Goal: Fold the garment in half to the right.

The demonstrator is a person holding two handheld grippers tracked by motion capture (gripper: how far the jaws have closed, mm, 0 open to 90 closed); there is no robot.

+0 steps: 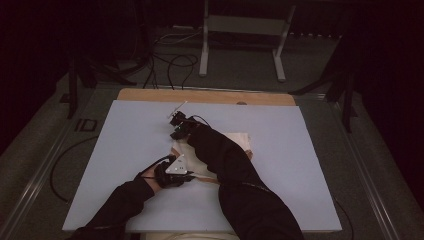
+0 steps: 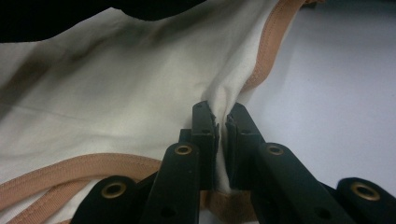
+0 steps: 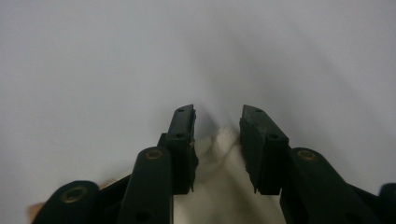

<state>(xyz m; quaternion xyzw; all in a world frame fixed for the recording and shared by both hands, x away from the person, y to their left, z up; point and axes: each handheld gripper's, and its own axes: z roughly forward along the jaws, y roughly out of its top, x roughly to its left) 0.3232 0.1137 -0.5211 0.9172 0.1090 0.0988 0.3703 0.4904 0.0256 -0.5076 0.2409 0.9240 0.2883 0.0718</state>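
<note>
A cream cloth (image 1: 235,140) with tan trim lies on the pale blue mat (image 1: 120,150), partly hidden under the person's right sleeve. My left gripper (image 1: 190,176) sits at the cloth's near left edge; in the left gripper view my left gripper (image 2: 222,122) is shut on a pinched fold of the cloth (image 2: 116,84) beside the tan trim (image 2: 271,42). My right gripper (image 1: 176,131) reaches to the cloth's far left corner. In the right gripper view my right gripper (image 3: 217,122) has its jaws partly closed around a bunched bit of cloth (image 3: 222,154) that touches both pads.
The mat covers a wooden tabletop (image 1: 205,96) whose far edge shows. Black cables (image 1: 170,65) and a grey metal stand (image 1: 242,25) are on the floor beyond. A cable (image 1: 57,170) trails off the mat's left side.
</note>
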